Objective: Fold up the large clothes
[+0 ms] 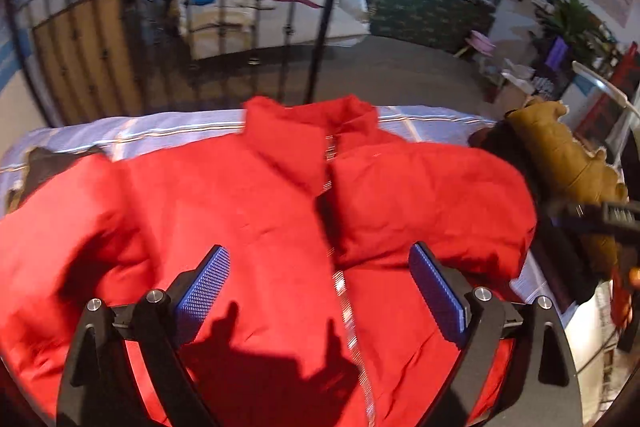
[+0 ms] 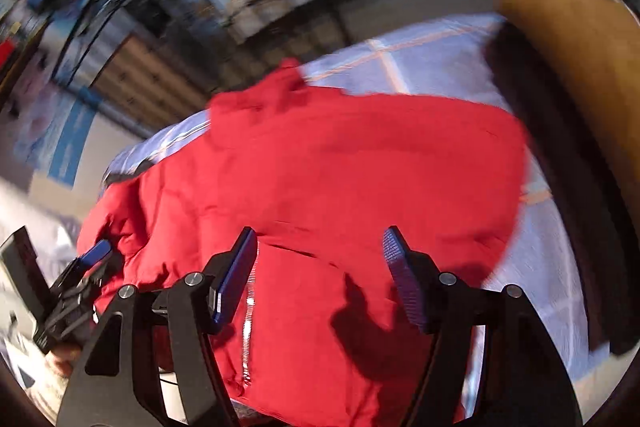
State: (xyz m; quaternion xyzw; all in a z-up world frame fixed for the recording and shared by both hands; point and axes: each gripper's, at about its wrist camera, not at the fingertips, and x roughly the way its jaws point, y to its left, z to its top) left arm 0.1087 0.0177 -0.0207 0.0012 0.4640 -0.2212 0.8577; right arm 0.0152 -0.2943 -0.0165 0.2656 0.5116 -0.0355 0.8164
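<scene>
A red puffer jacket [image 1: 260, 211] lies front up on the checked sheet, collar at the far side and a silvery zip [image 1: 340, 279] down its middle. Its right sleeve is folded in over the chest. My left gripper [image 1: 320, 255] hovers above the jacket's lower front, jaws wide apart, with nothing between the blue pads [image 1: 208, 287]. In the right wrist view the same jacket [image 2: 340, 167] fills the middle. My right gripper [image 2: 320, 239] stands open over its hem side, blue pads [image 2: 236, 275] clear of the cloth. The left gripper [image 2: 88, 259] shows at that view's left edge.
The light blue checked bed sheet [image 1: 160, 131] carries the jacket. A tan coat with a dark lining [image 1: 560, 155] lies at the right, tan coat [image 2: 568, 39] at the upper right. A black metal bed frame [image 1: 320, 27] stands beyond, with a wooden cabinet [image 1: 80, 59] at the left.
</scene>
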